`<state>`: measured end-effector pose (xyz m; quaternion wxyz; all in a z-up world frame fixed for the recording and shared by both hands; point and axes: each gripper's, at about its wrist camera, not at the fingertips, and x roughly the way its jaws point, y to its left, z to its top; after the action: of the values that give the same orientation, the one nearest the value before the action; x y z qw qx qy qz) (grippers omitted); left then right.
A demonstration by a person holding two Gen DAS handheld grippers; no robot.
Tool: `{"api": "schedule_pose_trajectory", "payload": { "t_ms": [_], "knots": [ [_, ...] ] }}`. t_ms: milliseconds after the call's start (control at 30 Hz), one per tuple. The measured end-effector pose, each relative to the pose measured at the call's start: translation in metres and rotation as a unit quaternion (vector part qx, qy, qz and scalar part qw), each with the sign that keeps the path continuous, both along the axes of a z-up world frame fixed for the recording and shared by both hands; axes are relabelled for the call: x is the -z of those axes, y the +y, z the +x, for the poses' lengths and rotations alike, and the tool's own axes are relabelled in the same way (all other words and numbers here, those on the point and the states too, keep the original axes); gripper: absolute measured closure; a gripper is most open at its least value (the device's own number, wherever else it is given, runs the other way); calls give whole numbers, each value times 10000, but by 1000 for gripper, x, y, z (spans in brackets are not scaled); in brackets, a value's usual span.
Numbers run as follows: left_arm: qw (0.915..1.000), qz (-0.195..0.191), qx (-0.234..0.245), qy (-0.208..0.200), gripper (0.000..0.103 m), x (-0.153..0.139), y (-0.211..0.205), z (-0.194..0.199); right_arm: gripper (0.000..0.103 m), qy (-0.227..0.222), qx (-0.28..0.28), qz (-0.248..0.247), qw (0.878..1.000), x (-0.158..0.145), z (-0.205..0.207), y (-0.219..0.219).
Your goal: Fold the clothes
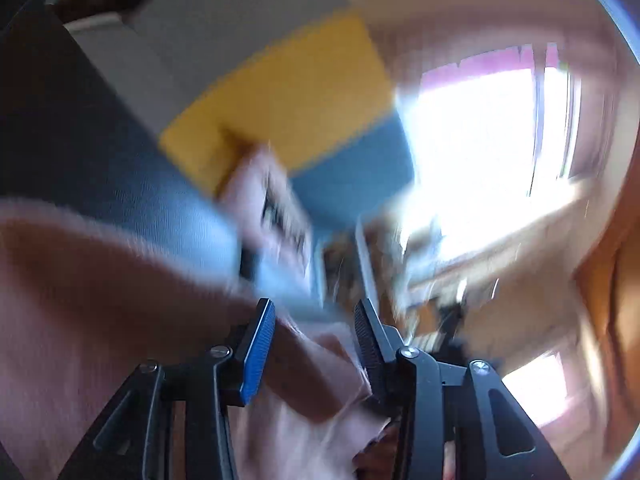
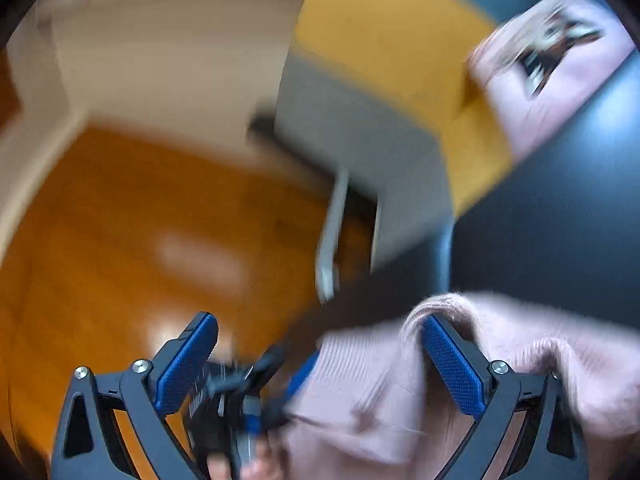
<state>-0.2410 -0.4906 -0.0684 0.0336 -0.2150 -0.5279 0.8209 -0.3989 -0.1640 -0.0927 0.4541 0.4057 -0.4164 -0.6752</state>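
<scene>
A pink knitted garment (image 1: 100,300) hangs lifted, blurred by motion. In the left wrist view my left gripper (image 1: 316,344) has its jaws apart with a fold of the pink cloth (image 1: 320,368) lying between them; whether they pinch it is unclear. In the right wrist view my right gripper (image 2: 320,364) is wide open, and the pink garment (image 2: 400,392) drapes over its right finger (image 2: 452,364). The other gripper (image 2: 236,400) shows blurred between the fingers. A folded pink garment with a dark print (image 2: 548,64) lies on the mat; it also shows in the left wrist view (image 1: 268,204).
A foam mat of yellow (image 1: 280,92), blue (image 1: 352,176) and grey (image 2: 360,132) tiles lies below, beside a dark surface (image 2: 560,220). Orange wooden floor (image 2: 140,220) is at the left. A bright window (image 1: 480,132) is at the right.
</scene>
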Motion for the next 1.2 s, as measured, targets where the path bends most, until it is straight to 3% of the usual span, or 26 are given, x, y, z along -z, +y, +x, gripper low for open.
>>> {"api": "schedule_pose_trajectory", "payload": {
  "t_ms": [67,233,300,367,433,533,567,633,700,833,933,1000,1067,1200],
  "knots": [
    [9991,-239,-332,-80,61,-6,-11,3,0,26,116,131,9998,-3,-6,8],
    [9914,-1031,-588,-550,61,-6,-10,21,0,315,187,492,9981,-3,17,27],
    [9826,-1529,-533,-909,61,-4,-1,28,0,338,99,715,9968,2,26,25],
    [9658,-2184,-492,-1311,61,4,9,29,0,411,-32,1042,9937,7,35,20],
    [9446,-2791,-513,-1652,61,13,16,31,0,763,-131,1843,9798,11,46,6],
    [9277,-3072,-692,-2007,61,35,12,36,0,1388,-270,3079,9409,24,61,-22],
    [9302,-2974,-729,-2026,63,44,8,38,0,1531,-291,3311,9306,27,63,-30],
    [9495,-2501,-832,-1699,63,51,-9,46,0,1723,-276,3603,9164,30,64,-44],
    [9604,-2158,-898,-1514,72,58,-25,49,0,1891,-272,3890,9012,33,64,-58],
    [9654,-1926,-968,-1465,86,64,-56,45,0,2134,-355,4351,8740,37,54,-90],
    [9696,-1724,-984,-1429,97,70,-73,44,0,2205,-401,4471,8660,35,44,-101],
    [9731,-1561,-980,-1379,101,73,-80,46,0,2225,-409,4471,8654,35,41,-102],
    [9745,-1488,-985,-1363,101,76,-82,48,0,2189,-389,4301,8750,32,42,-96],
    [9688,-1666,-1049,-1505,99,66,-66,42,0,2076,-337,3914,8958,29,46,-81]
  ]
}}
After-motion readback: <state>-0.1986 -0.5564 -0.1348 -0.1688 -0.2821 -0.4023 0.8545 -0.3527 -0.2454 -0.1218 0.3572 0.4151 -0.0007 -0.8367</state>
